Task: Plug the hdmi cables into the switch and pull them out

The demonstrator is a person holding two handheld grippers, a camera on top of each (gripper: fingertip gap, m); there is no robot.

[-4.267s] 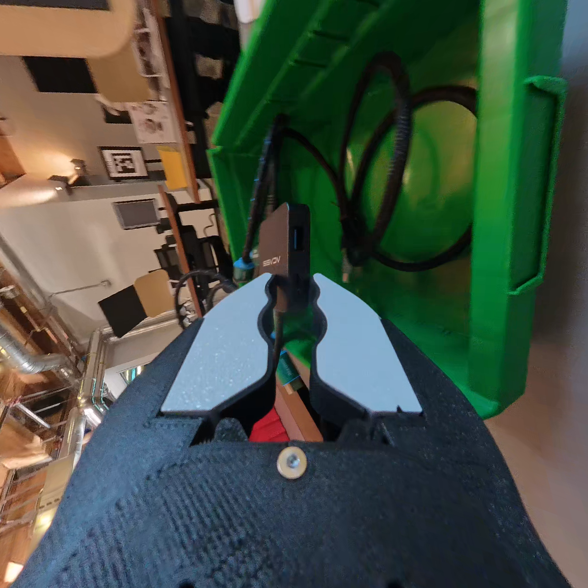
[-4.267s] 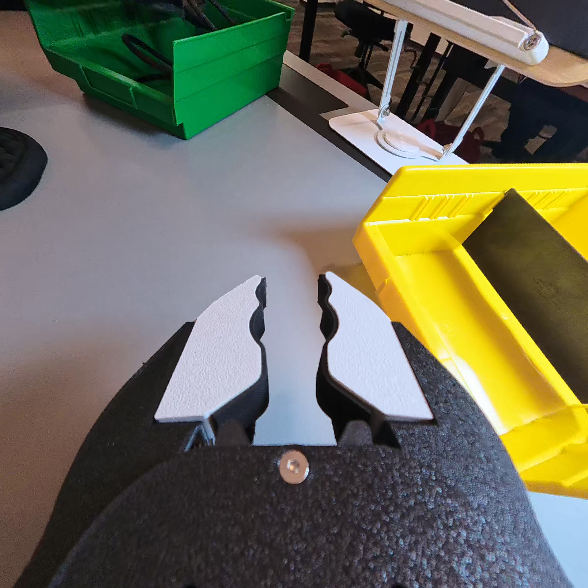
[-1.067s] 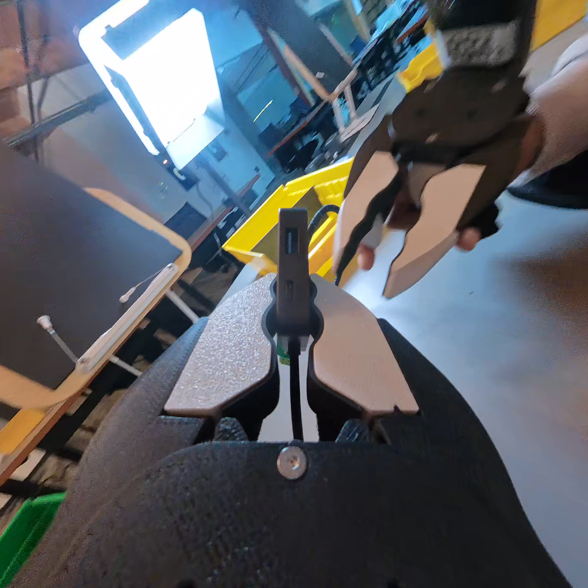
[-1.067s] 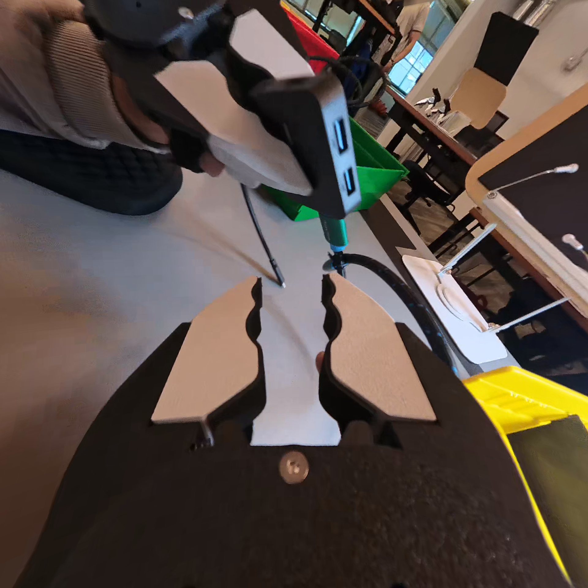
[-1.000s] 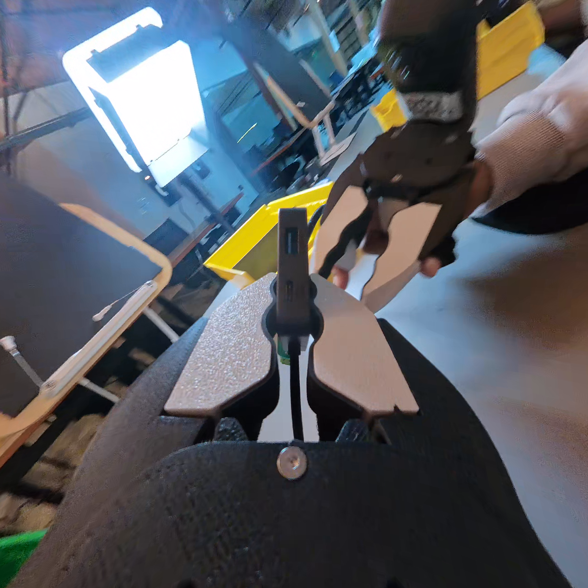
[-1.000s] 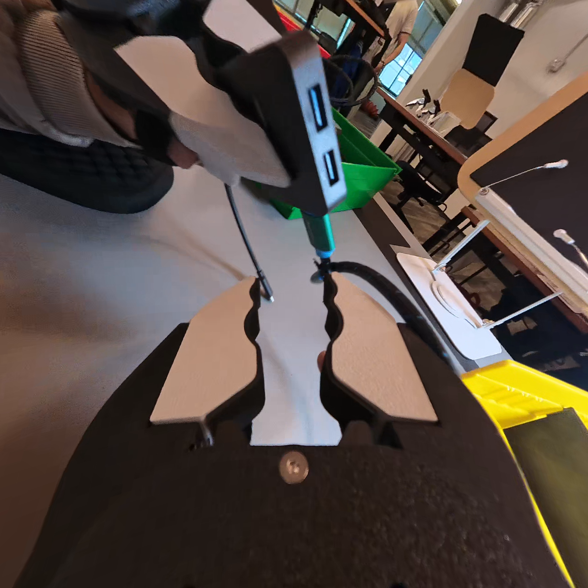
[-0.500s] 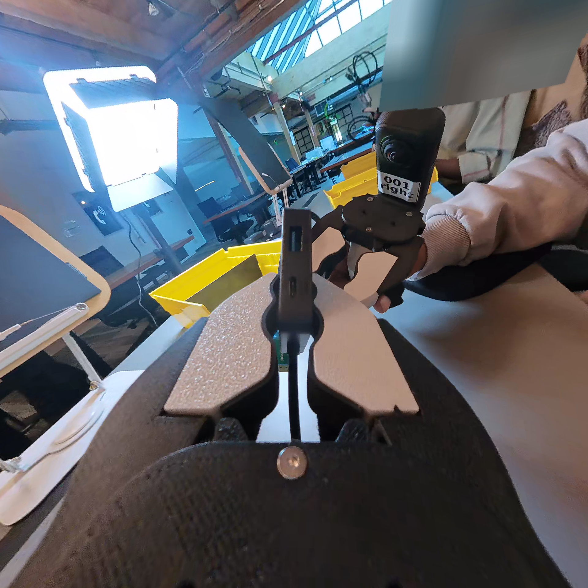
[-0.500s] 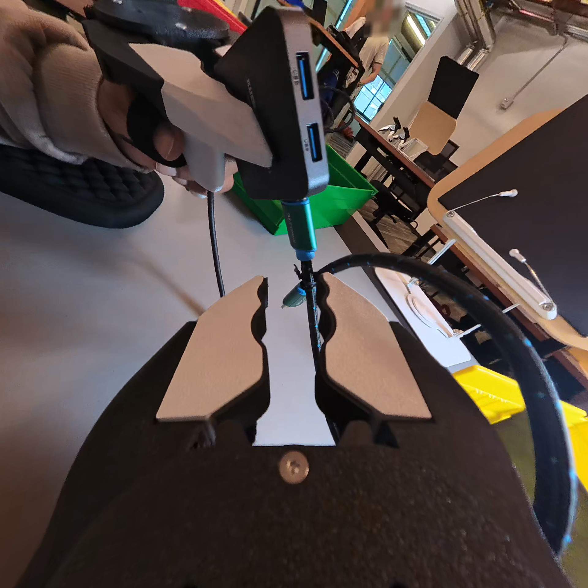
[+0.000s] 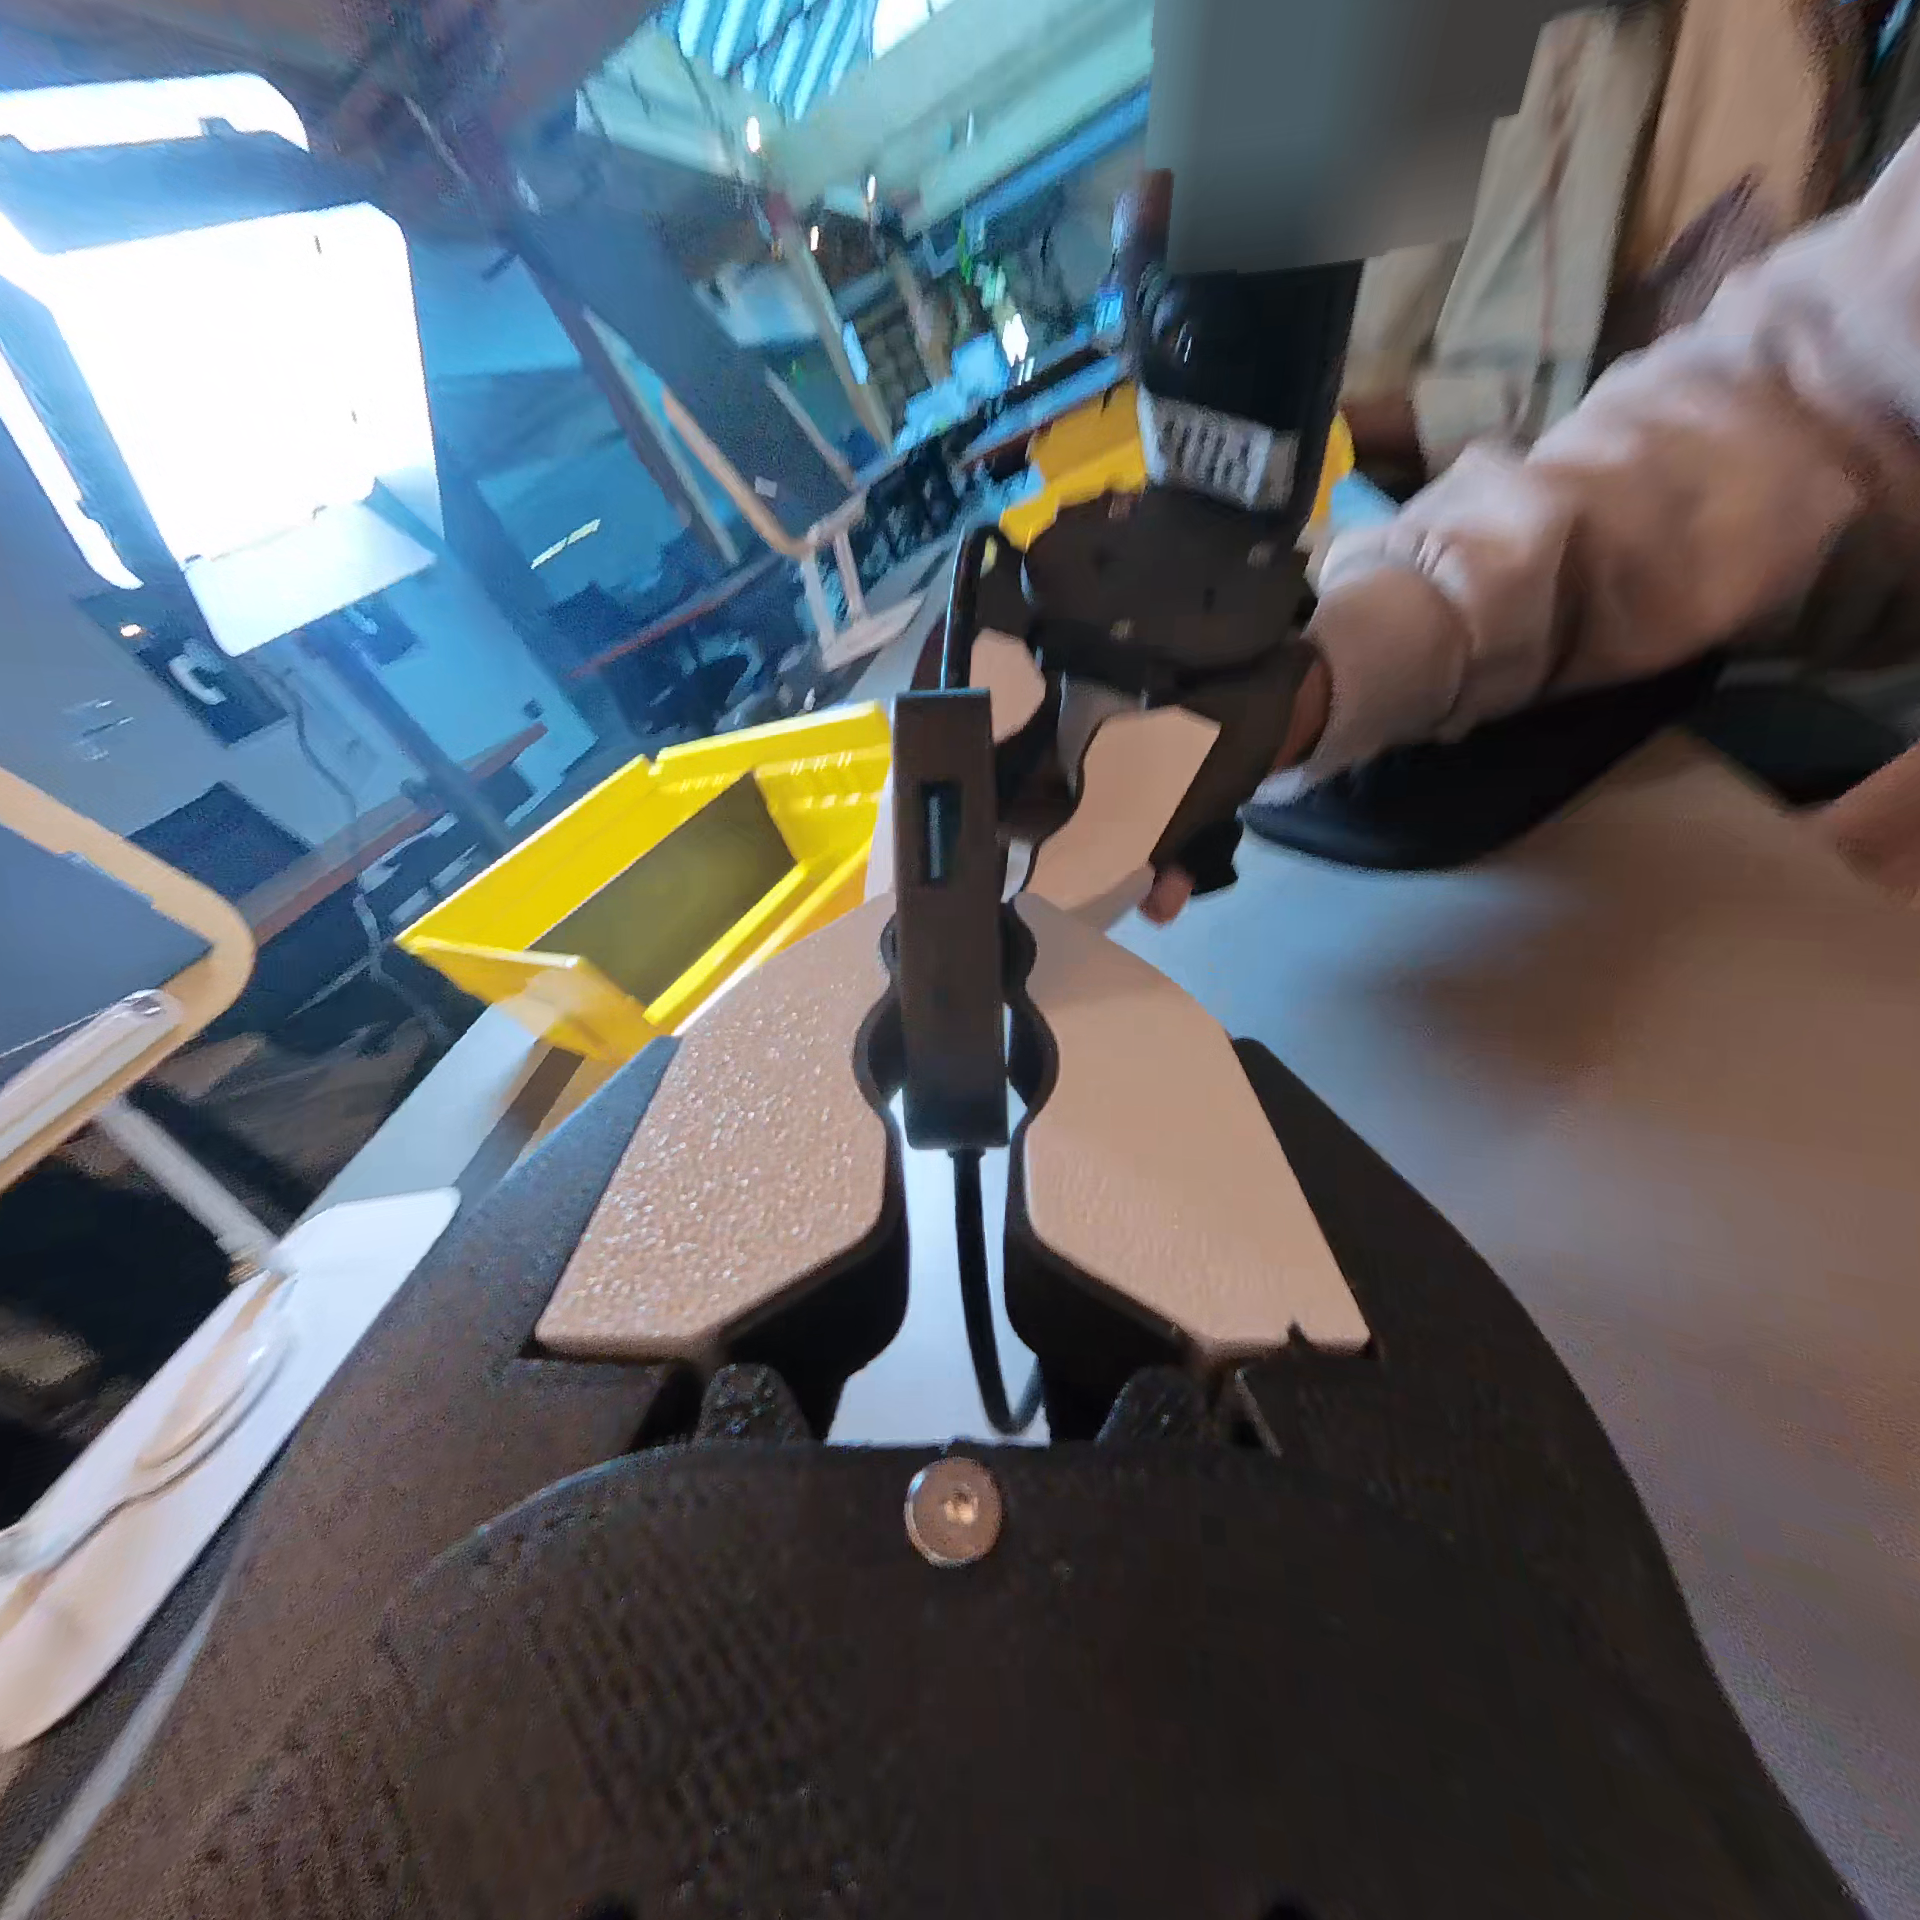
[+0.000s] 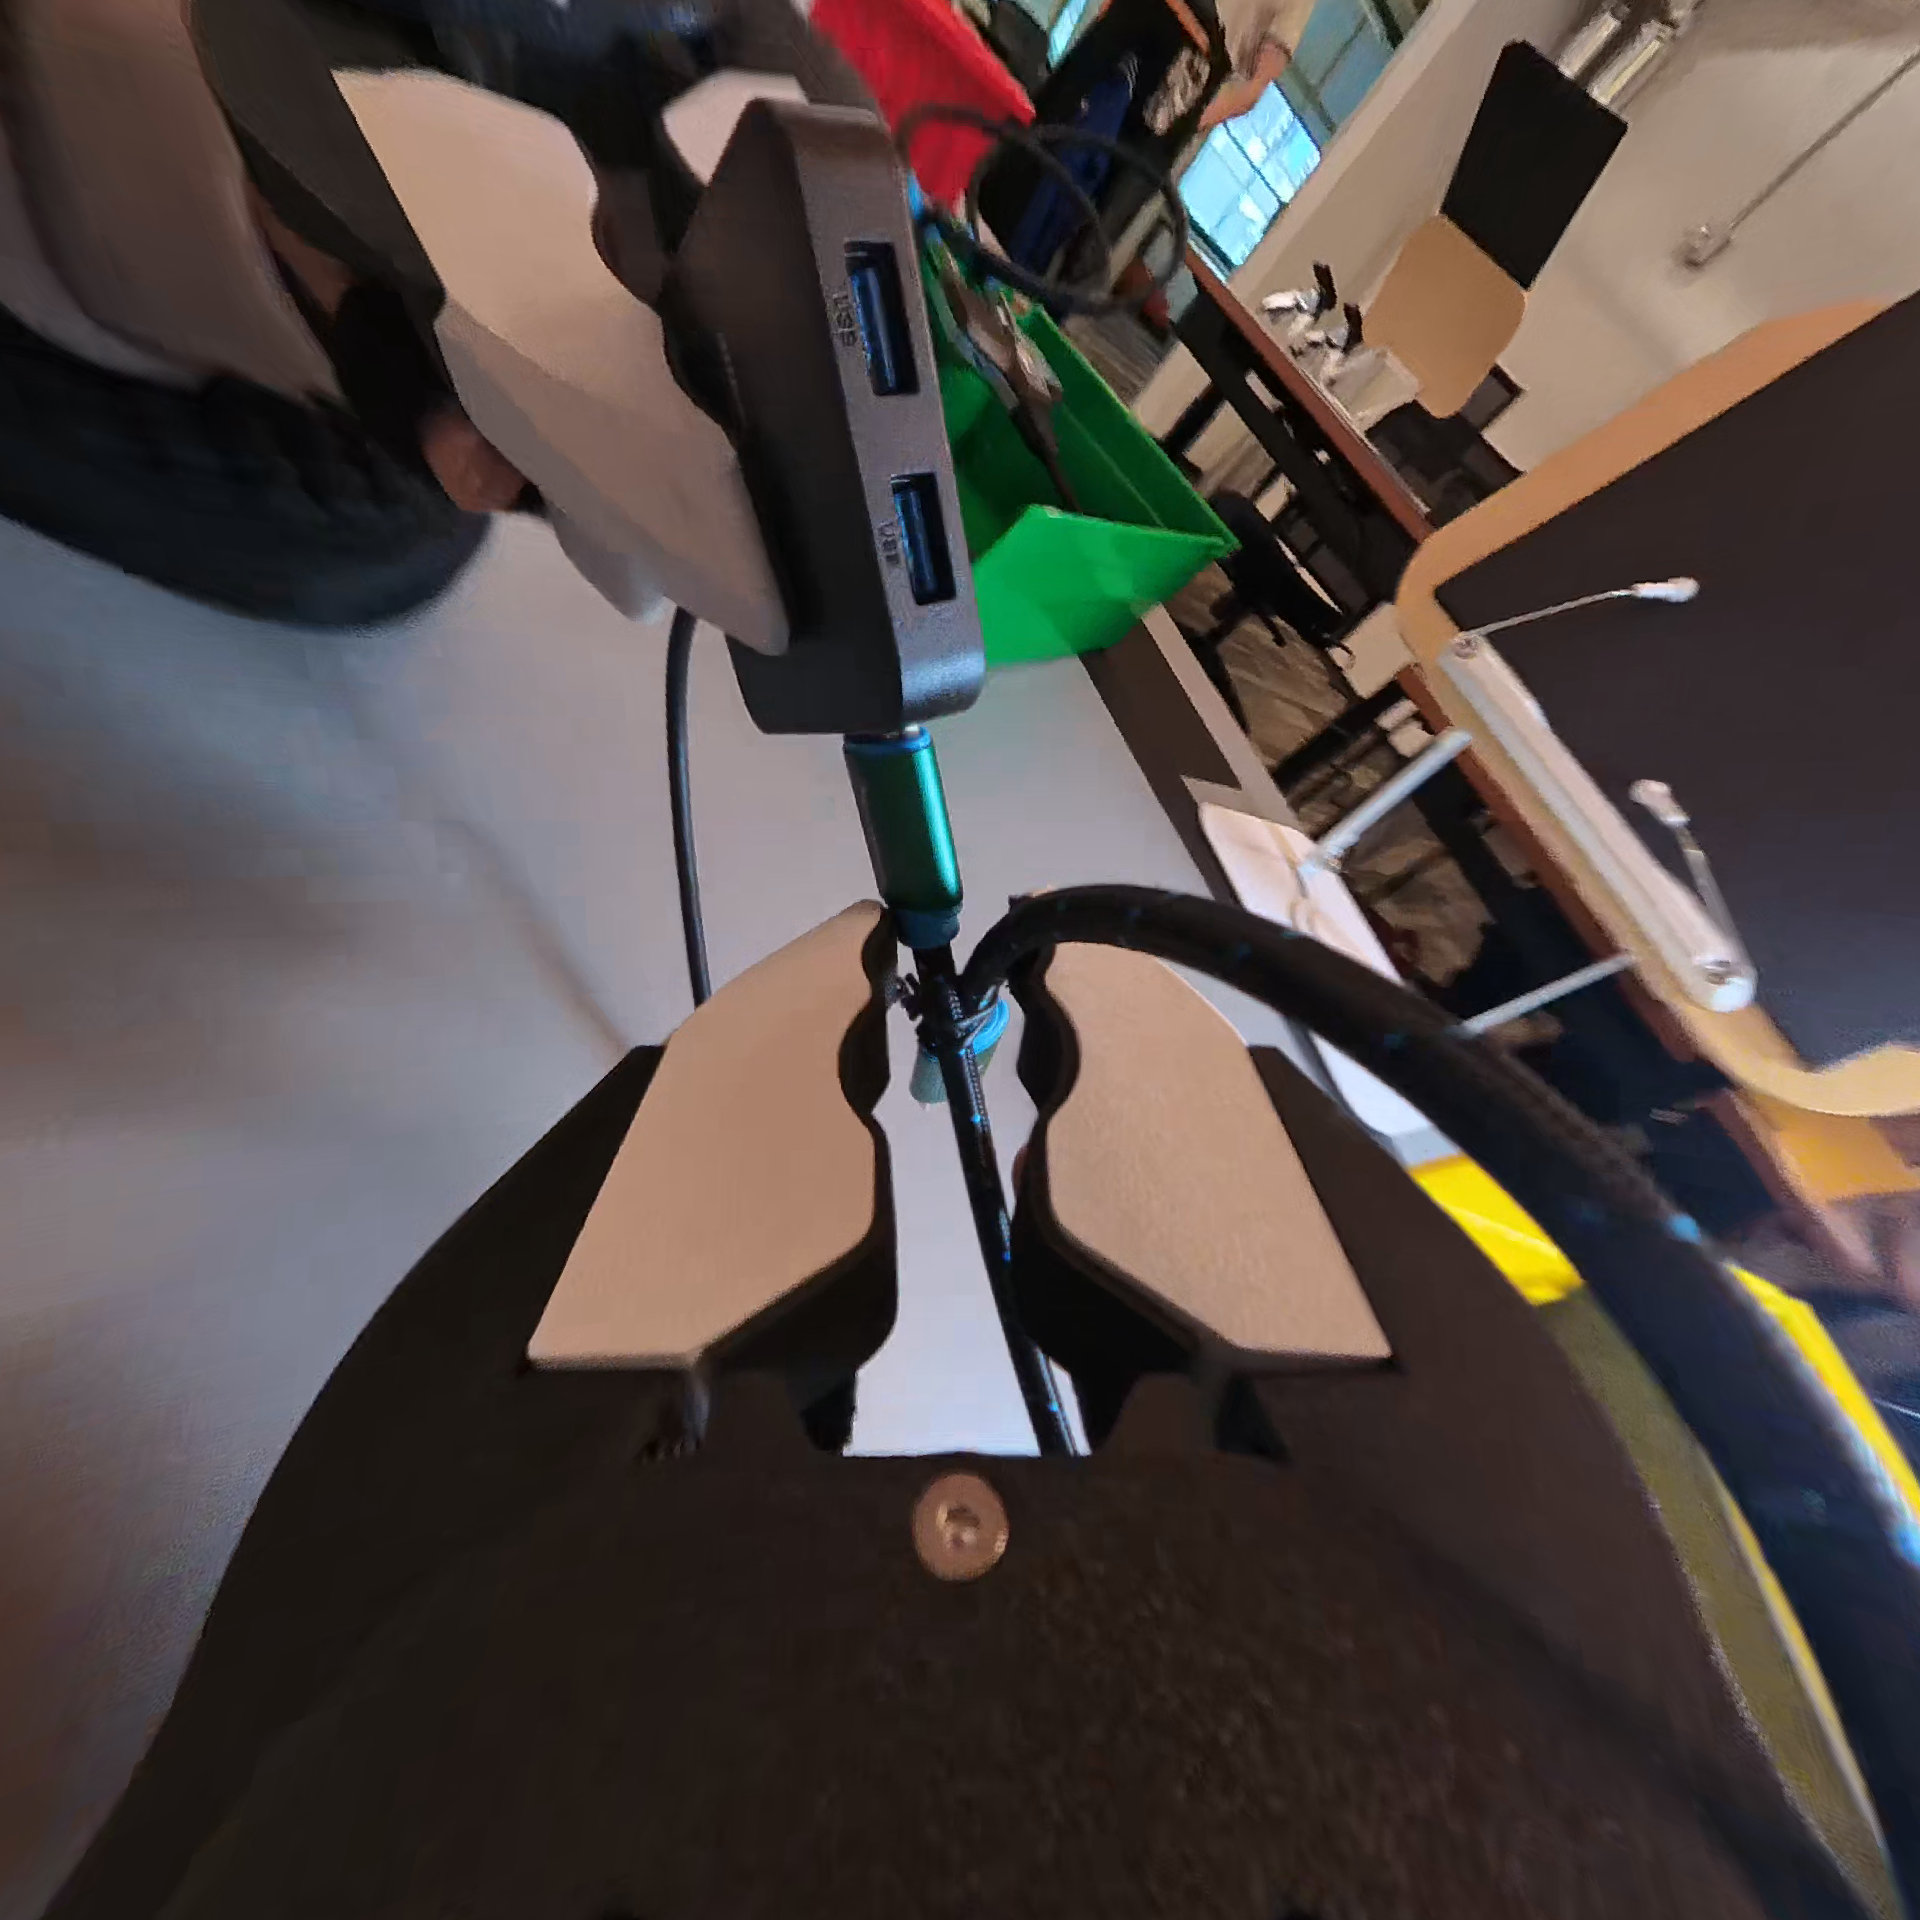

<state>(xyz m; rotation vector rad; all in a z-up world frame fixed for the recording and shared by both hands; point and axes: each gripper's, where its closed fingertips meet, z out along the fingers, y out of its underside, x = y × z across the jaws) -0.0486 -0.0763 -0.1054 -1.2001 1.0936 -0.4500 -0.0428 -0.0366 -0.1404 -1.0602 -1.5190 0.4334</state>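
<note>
My left gripper point(image 9: 951, 925) is shut on the dark grey switch point(image 9: 940, 790) and holds it upright above the grey table. In the right wrist view the switch point(image 10: 831, 416) hangs in the left gripper's fingers point(image 10: 582, 416). A green HDMI plug point(image 10: 904, 821) sits in its lower end. The plug's black braided cable point(image 10: 971, 1132) runs down between the fingers of my right gripper point(image 10: 951, 956), which is open with its tips just below the plug. The cable loops off to the right. The right gripper point(image 9: 1101, 790) also shows behind the switch in the left wrist view.
A thin black lead point(image 10: 681, 810) hangs from the switch to the table. A green bin point(image 10: 1070, 520) with more cables stands behind it. A yellow bin point(image 9: 665, 914) is at the table's edge, also at lower right point(image 10: 1507, 1247). A white lamp base point(image 10: 1268, 862) lies beyond the edge. The tips of one gripper are about 6 centimetres away from the tips of the other.
The right gripper has closed in on the switch. The braided cable now lies between its fingers with the green plug right at the tips. The left gripper still holds the switch.
</note>
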